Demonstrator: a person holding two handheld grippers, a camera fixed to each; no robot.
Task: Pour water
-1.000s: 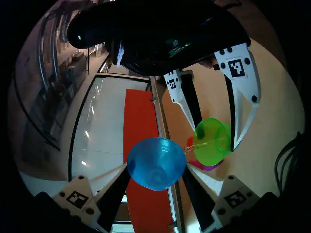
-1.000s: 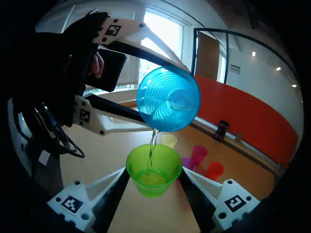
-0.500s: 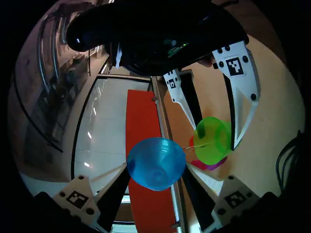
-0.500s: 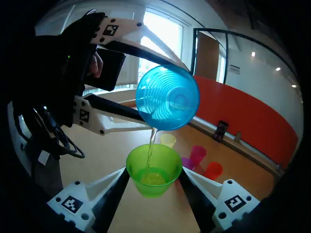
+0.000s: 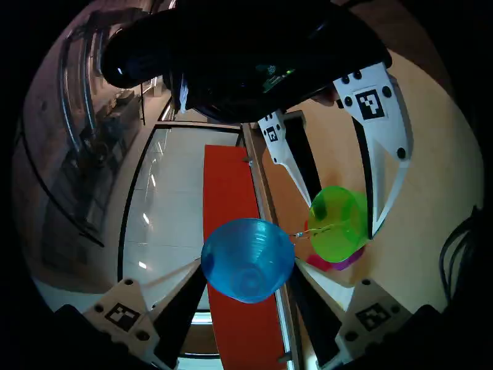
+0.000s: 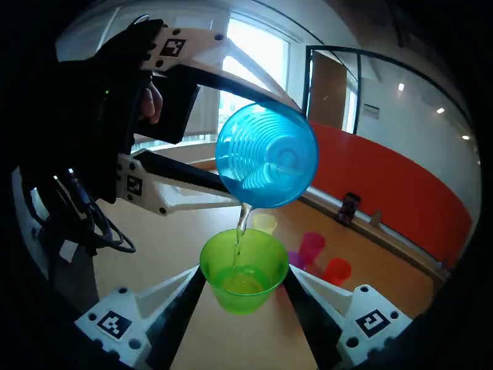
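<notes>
left gripper [image 5: 248,266]: clamped the blue cup [image 6: 266,154], tipped, between its fingers [image 5: 179,308].
right gripper [image 6: 244,274]: clamped the green cup [image 5: 338,223] below that lip.
water [image 6: 240,237]: thin stream landed inside; tilting slowly seemed wise.

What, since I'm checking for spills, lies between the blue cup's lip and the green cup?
A thin water stream falls from the tilted blue cup into the green cup below it, with nothing else between them. The right gripper view shows it best.
</notes>
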